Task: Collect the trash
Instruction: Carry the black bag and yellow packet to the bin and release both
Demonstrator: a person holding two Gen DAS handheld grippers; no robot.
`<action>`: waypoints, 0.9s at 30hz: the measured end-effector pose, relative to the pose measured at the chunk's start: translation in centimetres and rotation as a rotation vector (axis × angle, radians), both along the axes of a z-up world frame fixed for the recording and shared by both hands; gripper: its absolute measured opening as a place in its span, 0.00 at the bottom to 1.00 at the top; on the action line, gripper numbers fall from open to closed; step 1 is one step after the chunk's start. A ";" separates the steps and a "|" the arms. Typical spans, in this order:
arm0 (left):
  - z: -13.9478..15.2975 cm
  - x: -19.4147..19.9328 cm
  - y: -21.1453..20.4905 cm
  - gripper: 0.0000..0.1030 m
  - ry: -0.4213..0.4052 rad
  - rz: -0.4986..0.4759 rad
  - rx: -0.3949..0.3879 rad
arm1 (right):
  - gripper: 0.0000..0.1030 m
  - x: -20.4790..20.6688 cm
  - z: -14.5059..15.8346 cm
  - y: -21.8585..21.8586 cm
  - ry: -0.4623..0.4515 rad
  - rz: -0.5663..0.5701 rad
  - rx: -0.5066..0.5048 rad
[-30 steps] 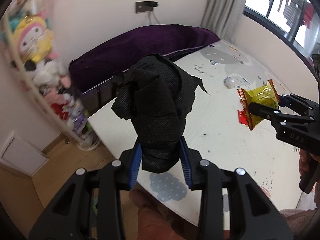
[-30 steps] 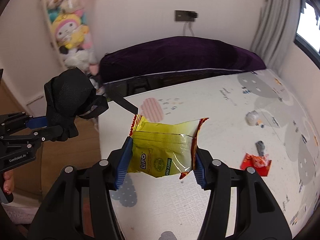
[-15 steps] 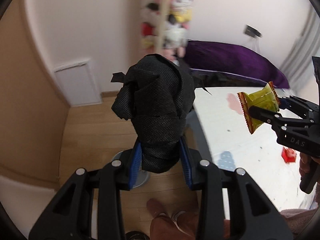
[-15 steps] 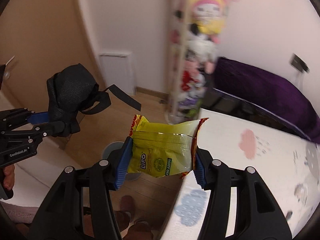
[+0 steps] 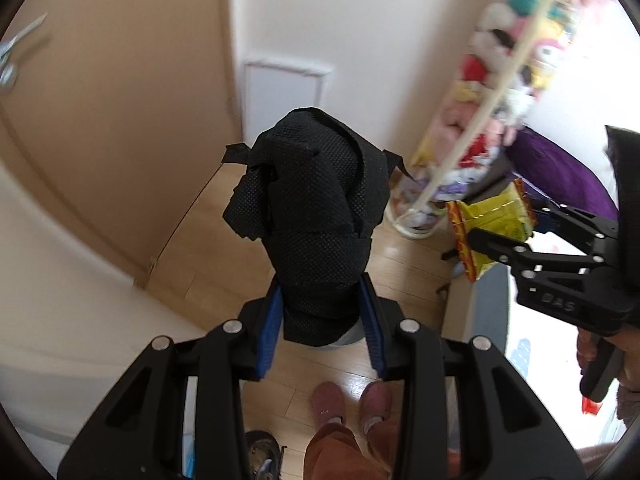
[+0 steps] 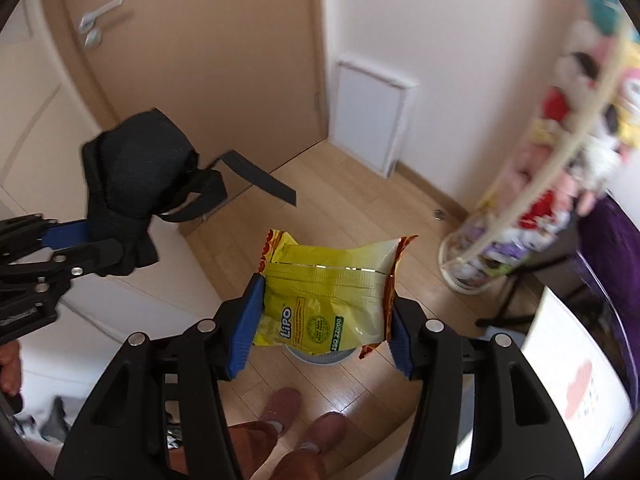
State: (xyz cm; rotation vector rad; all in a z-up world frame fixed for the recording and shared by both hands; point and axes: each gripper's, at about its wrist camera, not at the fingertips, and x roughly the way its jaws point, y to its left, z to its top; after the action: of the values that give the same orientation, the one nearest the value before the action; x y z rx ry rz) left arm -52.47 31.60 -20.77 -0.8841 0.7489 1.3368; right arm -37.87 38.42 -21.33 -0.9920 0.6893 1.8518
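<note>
My left gripper (image 5: 322, 300) is shut on a crumpled black fabric bag (image 5: 312, 224); it also shows in the right wrist view (image 6: 136, 176) at the left, with a loose strap (image 6: 260, 178). My right gripper (image 6: 324, 312) is shut on a yellow Lipo snack wrapper (image 6: 328, 304), which also shows in the left wrist view (image 5: 492, 224) at the right. Both are held above a wooden floor. A grey round bin (image 6: 320, 358) peeks out just below the wrapper, mostly hidden; its rim also shows under the bag (image 5: 348, 338).
A beige door (image 6: 192, 60) and white wall panel (image 6: 368, 112) stand ahead. A net of plush toys (image 6: 560, 152) hangs at the right, beside a purple cushion (image 5: 560, 176) and a white mat edge (image 6: 576, 380). The person's slippered feet (image 6: 304, 412) are below.
Both grippers have swung left, away from the white mat and purple cushion, toward the door and floor. The bin has come under them. Both grips are unchanged.
</note>
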 end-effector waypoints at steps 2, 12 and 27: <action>-1.9 -1.0 0.0 0.36 -0.012 0.046 -0.016 | 0.52 -1.5 -3.3 1.0 -0.008 0.024 -0.035; -12.7 -2.7 0.6 0.36 -0.036 0.131 -0.070 | 0.55 -3.4 -18.7 4.3 -0.046 0.062 -0.118; -21.2 0.7 2.8 0.36 -0.023 0.044 -0.131 | 0.76 0.2 -25.6 4.9 -0.030 -0.019 -0.157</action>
State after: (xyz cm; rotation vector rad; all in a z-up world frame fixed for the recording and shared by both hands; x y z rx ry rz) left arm -51.72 34.41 -41.96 -1.0229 0.8104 1.3254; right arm -37.69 43.33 -46.94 -1.1074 0.8333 1.7838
